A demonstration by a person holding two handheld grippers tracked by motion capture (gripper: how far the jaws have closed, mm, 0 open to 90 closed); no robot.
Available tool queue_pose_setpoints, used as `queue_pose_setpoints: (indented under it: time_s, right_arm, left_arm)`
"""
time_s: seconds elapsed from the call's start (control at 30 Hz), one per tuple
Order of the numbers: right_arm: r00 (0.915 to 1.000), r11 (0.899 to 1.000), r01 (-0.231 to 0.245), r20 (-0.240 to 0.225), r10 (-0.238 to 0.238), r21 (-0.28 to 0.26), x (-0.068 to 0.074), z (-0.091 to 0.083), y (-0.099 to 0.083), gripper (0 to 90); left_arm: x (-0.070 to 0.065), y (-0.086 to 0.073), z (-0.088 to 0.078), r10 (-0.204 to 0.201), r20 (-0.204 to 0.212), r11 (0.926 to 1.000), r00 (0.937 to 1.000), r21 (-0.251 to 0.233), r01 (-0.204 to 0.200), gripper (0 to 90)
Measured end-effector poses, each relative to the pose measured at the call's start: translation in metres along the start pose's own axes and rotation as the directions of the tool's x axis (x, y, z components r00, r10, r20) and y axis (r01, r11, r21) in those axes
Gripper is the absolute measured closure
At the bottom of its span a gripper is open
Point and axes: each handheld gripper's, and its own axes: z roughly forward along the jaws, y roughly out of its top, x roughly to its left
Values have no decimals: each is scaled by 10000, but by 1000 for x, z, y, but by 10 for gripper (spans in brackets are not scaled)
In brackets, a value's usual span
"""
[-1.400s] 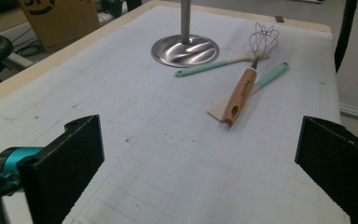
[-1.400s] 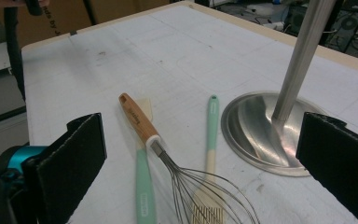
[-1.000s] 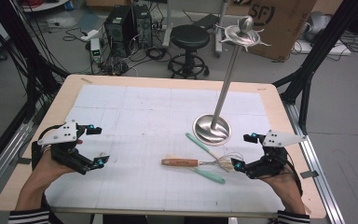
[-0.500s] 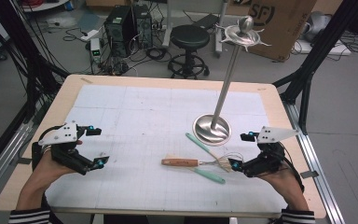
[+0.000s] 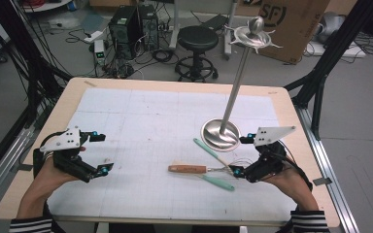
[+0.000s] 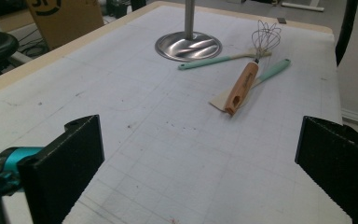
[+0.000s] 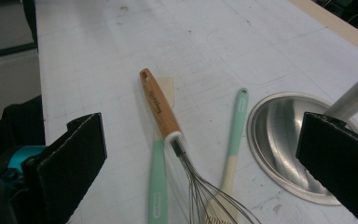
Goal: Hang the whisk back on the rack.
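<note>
High view: the left hand-held gripper [image 5: 101,154] sits at the near left of the surface [image 5: 141,121], jaws spread wide with nothing between them. The right hand-held gripper [image 5: 242,156] is at the near right, also wide open, its tips just beside the wire end of the whisk [image 5: 199,169]. The whisk lies flat with its wooden handle pointing left, across a mint-handled spatula [image 5: 213,178]; a second mint-handled utensil [image 5: 212,151] lies at an angle just beyond it. The metal stand [image 5: 220,134] rises from its round base just far of them.

Left gripper view: both black jaws stand far apart over bare surface; the whisk [image 6: 245,82], the two mint utensils and the stand's base [image 6: 188,45] lie well ahead.

Right gripper view: the whisk [image 7: 162,108] lies between the open jaws, ungripped, its wires toward the camera, with the spatula [image 7: 157,186] under it and the stand's base [image 7: 284,140] to the right.
</note>
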Motion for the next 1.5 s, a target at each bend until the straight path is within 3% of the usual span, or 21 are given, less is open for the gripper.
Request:
queue_pose_setpoints:
  time_s: [0.43, 0.63, 0.87, 1.03, 1.5]
  right_arm:
    - [9956, 9911, 748, -646, -679, 1103, 0, 29, 15, 1]
    - [9934, 9853, 834, -902, -705, 1489, 0, 44, 18, 1]
    - [9851, 9798, 863, -1621, -569, 1804, 3, 66, 19, 1]
    - [9830, 9769, 865, -1764, -518, 1952, 3, 81, 18, 1]
    - [9778, 9481, 1222, -1994, -642, 2937, 8, 117, 20, 1]
  left_arm:
    - [2, -2, 0, -88, -6, 10000, 10000, 7, 88, 16]
    - [2, -2, 0, -93, 21, 10000, 10000, -16, 93, 17]
    - [2, -2, 1, -107, 58, 9999, 9999, 54, 107, 17]
    - [3, -3, 1, -123, 53, 9999, 9999, 45, 123, 17]
    - [2, -2, 1, -108, 76, 9999, 9999, 31, 108, 16]
